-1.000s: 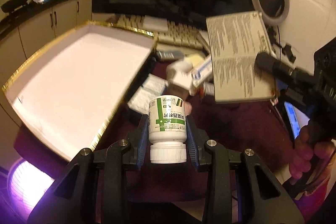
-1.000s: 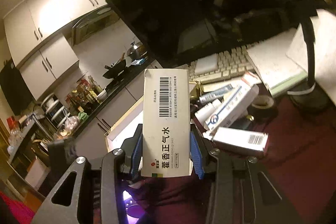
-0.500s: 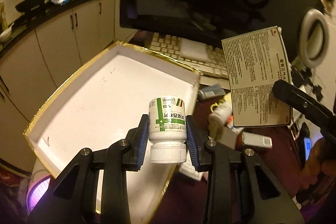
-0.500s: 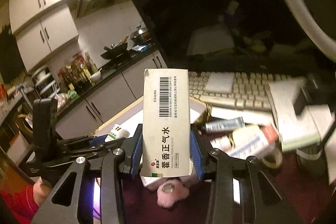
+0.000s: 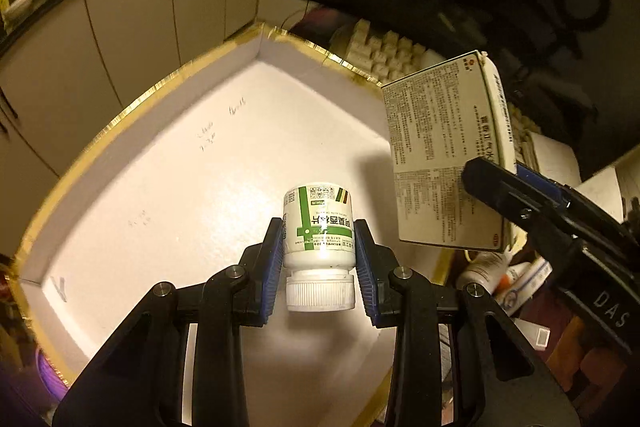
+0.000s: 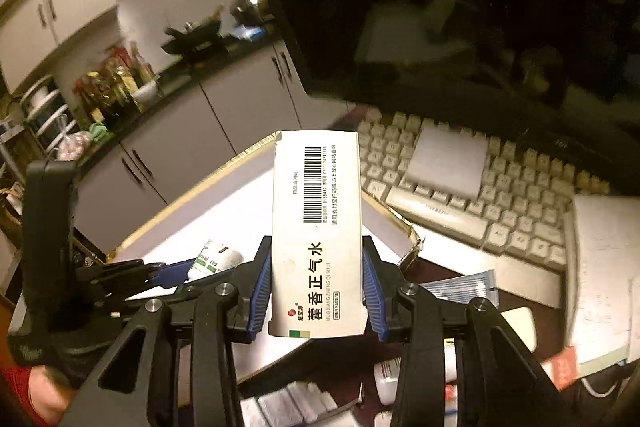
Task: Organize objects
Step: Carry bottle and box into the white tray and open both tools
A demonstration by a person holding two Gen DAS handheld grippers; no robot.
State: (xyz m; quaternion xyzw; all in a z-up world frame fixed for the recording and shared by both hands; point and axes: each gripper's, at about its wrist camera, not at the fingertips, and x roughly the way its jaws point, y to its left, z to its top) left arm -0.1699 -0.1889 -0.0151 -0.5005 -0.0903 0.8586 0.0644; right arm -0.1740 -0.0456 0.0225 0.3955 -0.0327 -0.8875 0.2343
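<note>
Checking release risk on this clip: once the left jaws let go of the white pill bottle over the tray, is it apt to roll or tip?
The pill bottle is round, so on its side it would probably roll across the tray's smooth floor. Its cap points at the camera, so it would likely land sideways. Rigid plastic, probably light; breakage seems unlikely.

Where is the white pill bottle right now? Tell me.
The white pill bottle is clamped cap-toward-camera in the left gripper, held above the white gold-edged tray, left of the medicine box in the right gripper.
</note>
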